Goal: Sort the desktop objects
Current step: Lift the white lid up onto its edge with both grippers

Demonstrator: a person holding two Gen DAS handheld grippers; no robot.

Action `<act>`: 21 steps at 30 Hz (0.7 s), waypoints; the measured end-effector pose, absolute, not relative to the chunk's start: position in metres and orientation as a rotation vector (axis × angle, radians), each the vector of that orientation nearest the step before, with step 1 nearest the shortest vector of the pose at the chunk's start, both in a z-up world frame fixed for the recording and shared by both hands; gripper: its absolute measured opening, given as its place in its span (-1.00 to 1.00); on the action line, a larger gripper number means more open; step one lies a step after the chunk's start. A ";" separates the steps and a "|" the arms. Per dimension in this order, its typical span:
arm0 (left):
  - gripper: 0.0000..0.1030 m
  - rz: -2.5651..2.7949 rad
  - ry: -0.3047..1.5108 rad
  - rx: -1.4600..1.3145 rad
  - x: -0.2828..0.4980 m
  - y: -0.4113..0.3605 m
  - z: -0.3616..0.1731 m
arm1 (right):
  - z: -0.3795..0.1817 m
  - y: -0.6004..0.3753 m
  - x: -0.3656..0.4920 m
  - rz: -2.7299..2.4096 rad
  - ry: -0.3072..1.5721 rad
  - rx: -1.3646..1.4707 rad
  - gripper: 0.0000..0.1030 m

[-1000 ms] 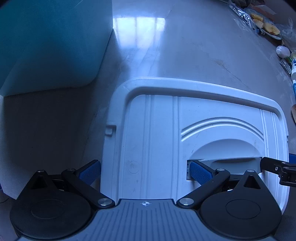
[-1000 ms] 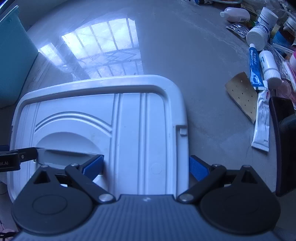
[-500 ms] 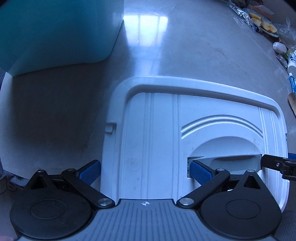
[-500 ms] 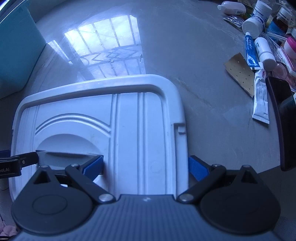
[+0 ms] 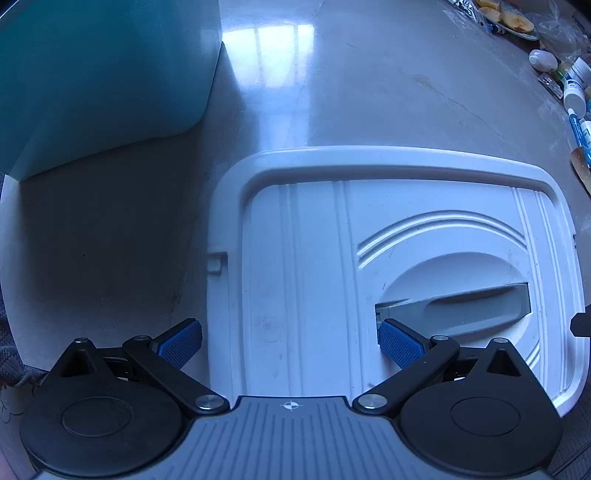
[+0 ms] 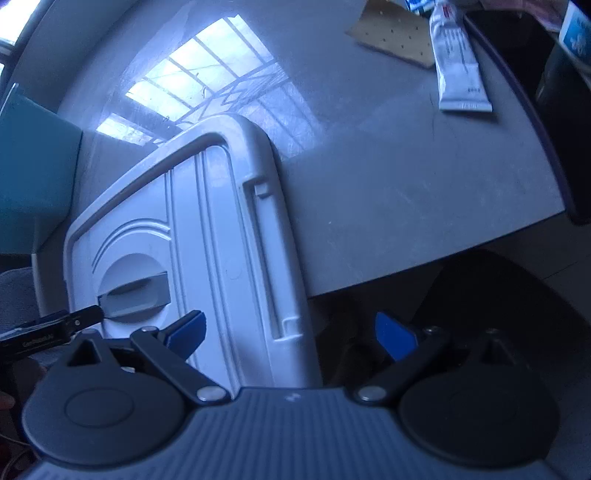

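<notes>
While both grippers gape: 1 white lid (image 5: pixel 314 280), 1 teal bin (image 5: pixel 99 74).

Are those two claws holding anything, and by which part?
It cannot be told. Both the left gripper and the right gripper straddle the white plastic lid with fingers spread; no clamping shows.

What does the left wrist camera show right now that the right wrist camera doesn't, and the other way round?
Only the left wrist view shows the plate of food and the white bottles at the table's far right.

Only the right wrist view shows the white tube, the tan perforated patch, the table's near edge with the dark floor below, and the lid's side edge.

Both show the white lid with its grey handle, the teal bin, and open tongs straddling one lid edge.
</notes>
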State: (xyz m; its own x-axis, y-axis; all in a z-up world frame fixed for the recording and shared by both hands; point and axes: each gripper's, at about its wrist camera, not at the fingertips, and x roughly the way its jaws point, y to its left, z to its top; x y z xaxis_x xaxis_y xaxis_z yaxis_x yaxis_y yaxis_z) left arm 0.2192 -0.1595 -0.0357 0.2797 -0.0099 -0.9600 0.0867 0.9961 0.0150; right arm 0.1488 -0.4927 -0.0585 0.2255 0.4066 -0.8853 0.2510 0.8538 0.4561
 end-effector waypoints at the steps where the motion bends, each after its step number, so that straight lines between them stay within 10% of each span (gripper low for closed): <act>1: 1.00 -0.067 1.287 0.077 0.221 -0.160 -0.035 | -0.061 -0.494 0.147 0.138 1.361 0.605 0.92; 21: 1.00 -0.086 1.298 0.071 0.243 -0.148 -0.018 | -0.082 -0.472 0.165 0.324 1.351 0.664 0.58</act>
